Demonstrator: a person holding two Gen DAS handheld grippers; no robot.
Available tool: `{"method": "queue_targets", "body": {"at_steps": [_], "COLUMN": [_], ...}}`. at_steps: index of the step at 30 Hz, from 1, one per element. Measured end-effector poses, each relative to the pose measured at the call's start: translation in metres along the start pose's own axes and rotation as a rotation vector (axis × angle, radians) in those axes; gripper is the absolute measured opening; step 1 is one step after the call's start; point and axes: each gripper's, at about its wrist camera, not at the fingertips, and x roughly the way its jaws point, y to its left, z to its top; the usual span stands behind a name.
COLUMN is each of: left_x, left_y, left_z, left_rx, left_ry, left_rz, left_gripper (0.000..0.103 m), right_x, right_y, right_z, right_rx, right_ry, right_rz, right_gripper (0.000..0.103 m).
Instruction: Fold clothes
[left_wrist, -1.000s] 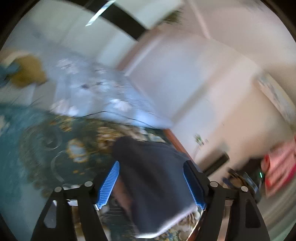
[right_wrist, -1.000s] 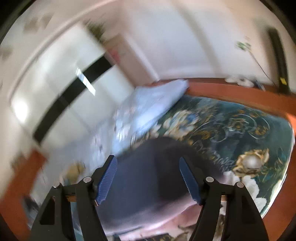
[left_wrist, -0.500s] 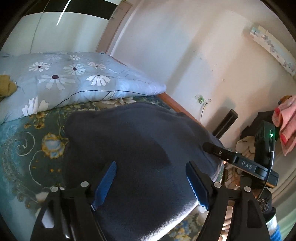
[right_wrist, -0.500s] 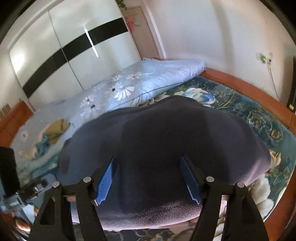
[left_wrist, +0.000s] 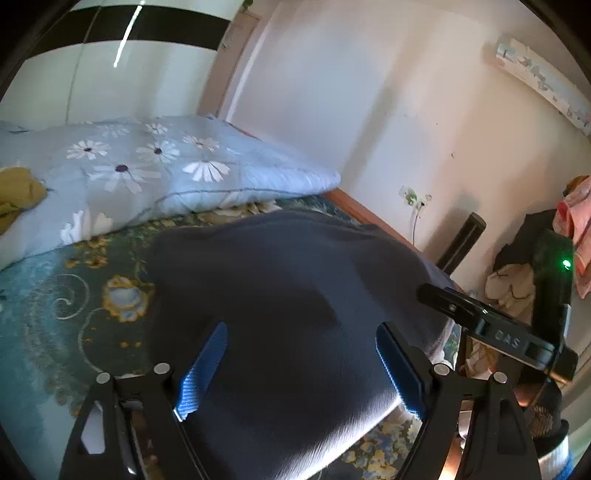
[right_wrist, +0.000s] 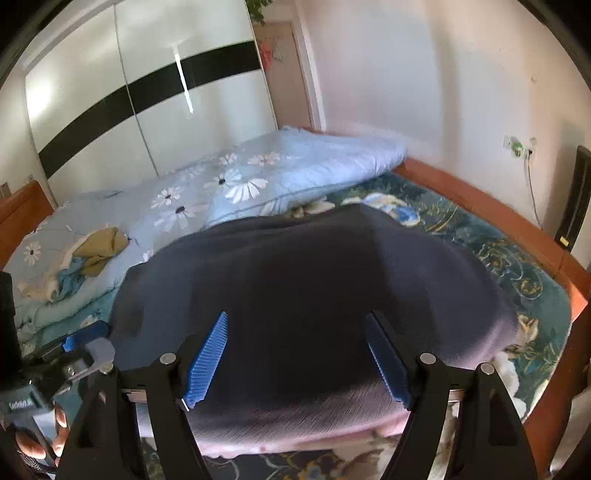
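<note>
Both grippers, left (left_wrist: 299, 363) and right (right_wrist: 297, 356), have fingers apart, nothing gripped, over the near edge of the dark garment (right_wrist: 314, 288). It lies spread on the bed (right_wrist: 491, 240), just in front of the floral quilt (right_wrist: 280, 173). Looks like pre-fold: next move is probably to pinch the near hem at two points and carry it toward the quilt.

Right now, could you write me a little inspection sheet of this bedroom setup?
Surface: bed with teal floral bedspread.
Job's things: dark navy garment spread flat.
Clutter: floral duvet; crumpled clothes pile.
Grippers: left gripper and right gripper, both open over the garment, holding nothing.
Cables: cord hanging from wall socket.
Surroundings: white wardrobe, door, clothes heaped at the left view's right edge.
</note>
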Motion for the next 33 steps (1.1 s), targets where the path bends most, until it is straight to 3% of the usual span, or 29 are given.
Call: {"method": "queue_targets", "body": {"at_steps": [4, 10, 13, 17, 20, 33], "left_x": [-0.017, -0.031, -0.038, -0.044, -0.047, -0.073], "left_y": [0.004, 0.005, -0.001, 0.003, 0.009, 0.020], "left_z": [-0.010, -0.031, -0.043, -0.059, -0.070, -0.101], "left_rx": [-0.019, -0.014, 0.031, 0.031, 0.014, 0.040], "left_ry": [-0.014, -0.008, -0.024, -0.023, -0.020, -0.042], "left_rz": [0.027, 0.053, 0.078, 0.071, 0.067, 0.070], "left_gripper": [0.089, 0.094, 0.103, 0.103, 0.103, 0.103], "right_x": [-0.026, -0.038, -0.039, -0.038, -0.038, -0.047], "right_y": [0.018, 0.029, 0.032, 0.037, 0.040, 0.066], "right_z": [-0.022, -0.056, -0.069, -0.084, -0.094, -0.127], "right_rx": [-0.039, -0.012, 0.010, 0.032, 0.058, 0.062], "right_ry": [-0.062, -0.068, -0.074, -0.060, -0.050, -0.017], "right_rz": [-0.003, -0.021, -0.014, -0.011, -0.009, -0.050], "right_gripper": [0.080, 0.083, 0.085, 0.086, 0.099, 0.103]}}
